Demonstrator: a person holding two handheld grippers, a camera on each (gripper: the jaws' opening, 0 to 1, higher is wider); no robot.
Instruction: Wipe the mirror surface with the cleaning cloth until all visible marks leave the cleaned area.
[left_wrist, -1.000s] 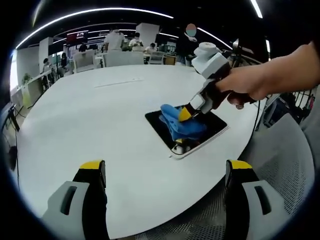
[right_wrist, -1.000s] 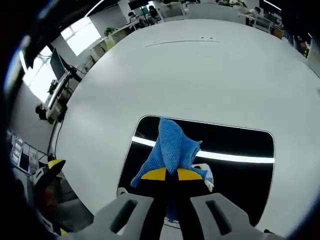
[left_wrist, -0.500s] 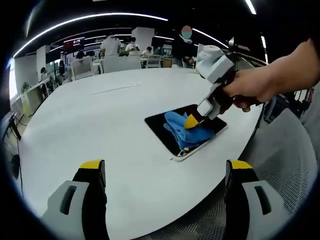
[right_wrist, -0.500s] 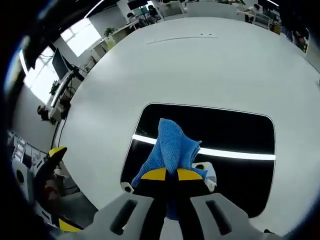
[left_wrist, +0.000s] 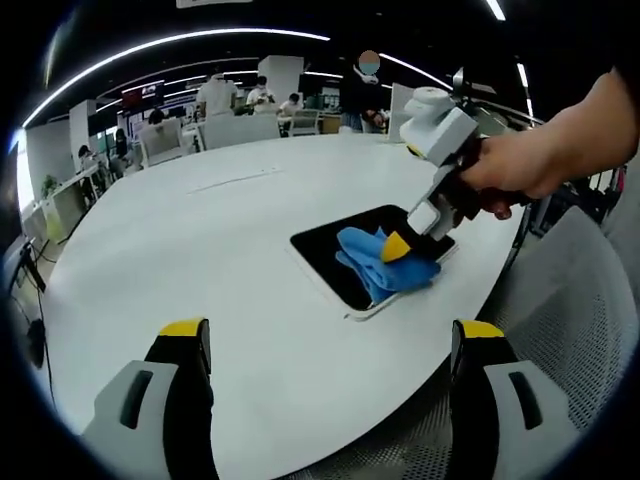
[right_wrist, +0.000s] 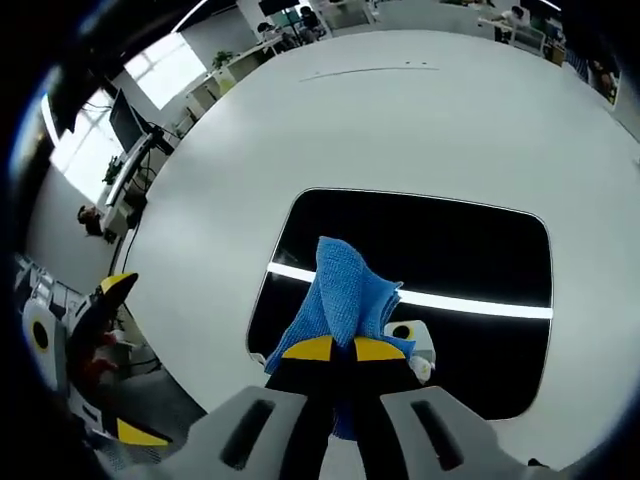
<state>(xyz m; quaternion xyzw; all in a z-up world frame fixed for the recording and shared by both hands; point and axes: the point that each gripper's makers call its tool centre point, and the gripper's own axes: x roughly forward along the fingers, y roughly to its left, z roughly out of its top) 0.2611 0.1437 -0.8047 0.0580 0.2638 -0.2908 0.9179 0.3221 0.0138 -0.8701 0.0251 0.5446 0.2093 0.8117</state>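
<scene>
A: Item one, the mirror (right_wrist: 440, 260)?

B: A dark rounded-corner rectangular panel with a pale rim, lying flat on the white round table (right_wrist: 400, 120). In the right gripper view it sits centre to lower right of the frame, with a bright light strip reflected across it. In the left gripper view the mirror (left_wrist: 330, 246) is right of centre, near the table's (left_wrist: 180, 260) near edge.

A: Item two, the cleaning cloth (right_wrist: 340, 295)?

B: Blue, bunched and folded, resting on the mirror's lower-left part in the right gripper view. In the left gripper view the cloth (left_wrist: 385, 262) lies over the panel's right end and reaches its rim.

A: Item three, right gripper (right_wrist: 334, 349)?

B: Yellow-tipped jaws pressed together on the cloth, at bottom centre of its own view. In the left gripper view the same tool (left_wrist: 398, 246) comes in from the upper right, held in a person's hand (left_wrist: 515, 170), tip down on the cloth.

A: Item four, left gripper (left_wrist: 332, 340)?

B: Jaws spread wide, nothing between them, at the bottom of its own view over the table edge. In the right gripper view it (right_wrist: 95, 320) appears at lower left, beyond the table.

A: Surroundings?

B: Office desks and several people at the upper left of the left gripper view; ceiling light strips above.
</scene>
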